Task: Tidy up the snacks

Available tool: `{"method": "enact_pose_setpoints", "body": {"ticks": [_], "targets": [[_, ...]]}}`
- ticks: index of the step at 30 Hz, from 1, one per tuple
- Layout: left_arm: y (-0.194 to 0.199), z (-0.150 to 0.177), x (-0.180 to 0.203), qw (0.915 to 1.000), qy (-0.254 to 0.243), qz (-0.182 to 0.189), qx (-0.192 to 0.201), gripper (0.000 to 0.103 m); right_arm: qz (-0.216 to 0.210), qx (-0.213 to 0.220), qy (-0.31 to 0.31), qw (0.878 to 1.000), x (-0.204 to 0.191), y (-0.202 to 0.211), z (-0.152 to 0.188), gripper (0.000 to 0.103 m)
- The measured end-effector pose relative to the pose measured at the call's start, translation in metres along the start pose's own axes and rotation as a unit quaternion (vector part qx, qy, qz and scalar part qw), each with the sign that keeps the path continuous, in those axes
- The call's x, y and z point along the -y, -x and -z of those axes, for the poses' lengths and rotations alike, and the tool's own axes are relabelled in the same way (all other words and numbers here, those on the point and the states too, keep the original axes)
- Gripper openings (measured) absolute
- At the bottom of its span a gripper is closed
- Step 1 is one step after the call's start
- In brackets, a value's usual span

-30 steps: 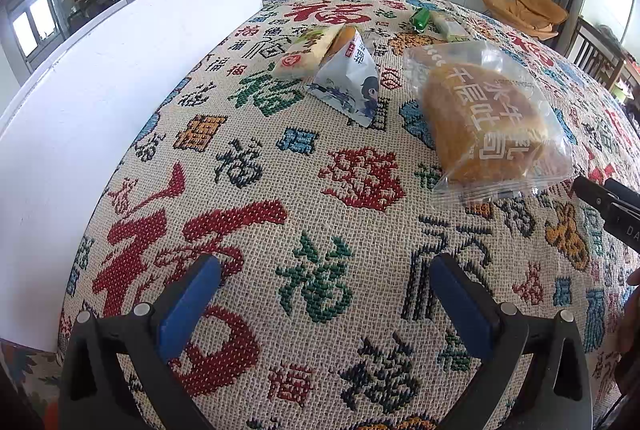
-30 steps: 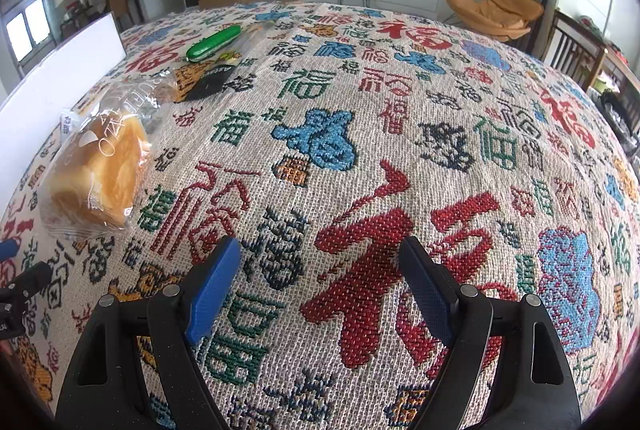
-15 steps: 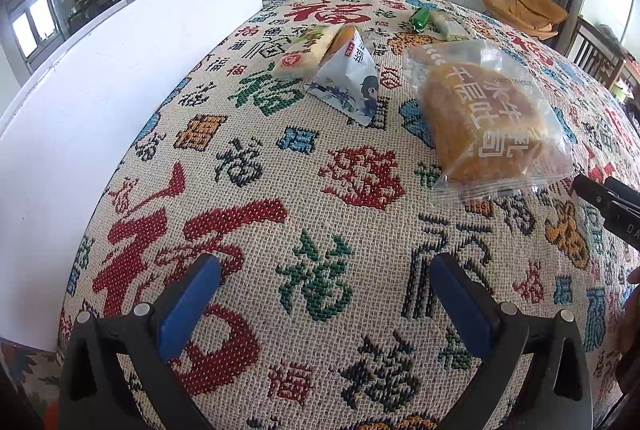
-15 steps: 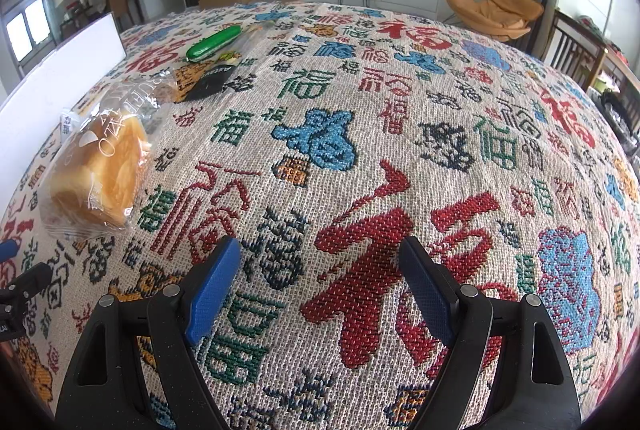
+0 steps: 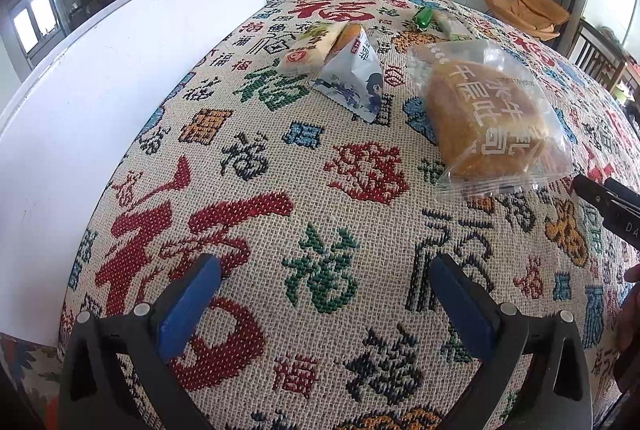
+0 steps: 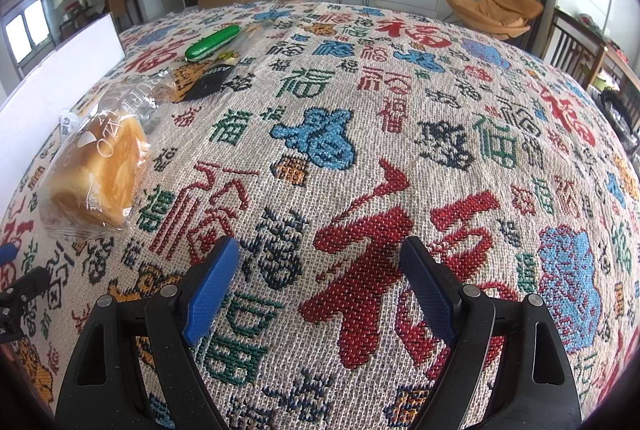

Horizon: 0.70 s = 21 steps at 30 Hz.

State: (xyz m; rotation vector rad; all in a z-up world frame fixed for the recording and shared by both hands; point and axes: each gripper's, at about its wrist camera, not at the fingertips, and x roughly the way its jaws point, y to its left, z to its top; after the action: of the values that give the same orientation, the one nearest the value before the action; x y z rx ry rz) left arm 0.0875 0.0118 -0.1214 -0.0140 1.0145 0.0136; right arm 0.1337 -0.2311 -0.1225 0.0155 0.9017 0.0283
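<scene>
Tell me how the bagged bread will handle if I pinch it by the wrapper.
The bread looks soft and probably light, so it should lift easily but squash under a hard squeeze. Its clear wrapper is loose and glossy, so it will likely crinkle, flop and may slip between the fingers.

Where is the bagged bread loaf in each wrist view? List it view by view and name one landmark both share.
Left wrist: the bagged bread loaf lies right of centre, beyond the open left gripper.
Right wrist: it lies at the left edge, left of the open right gripper.
Shared landmark: the green packet, farther back on the tablecloth.
</scene>
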Motion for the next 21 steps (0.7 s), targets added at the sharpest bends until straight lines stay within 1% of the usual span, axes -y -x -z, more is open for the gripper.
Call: {"method": "enact_pose_setpoints", "body": {"ticks": [21], "targets": [[0.0008, 0.0011, -0.0008, 1.0000, 0.000, -0.002, 0.002, 0.103, 0.003, -0.001, 0.002, 1.000, -0.0031, -0.0006, 0.0006, 0.087]]}}
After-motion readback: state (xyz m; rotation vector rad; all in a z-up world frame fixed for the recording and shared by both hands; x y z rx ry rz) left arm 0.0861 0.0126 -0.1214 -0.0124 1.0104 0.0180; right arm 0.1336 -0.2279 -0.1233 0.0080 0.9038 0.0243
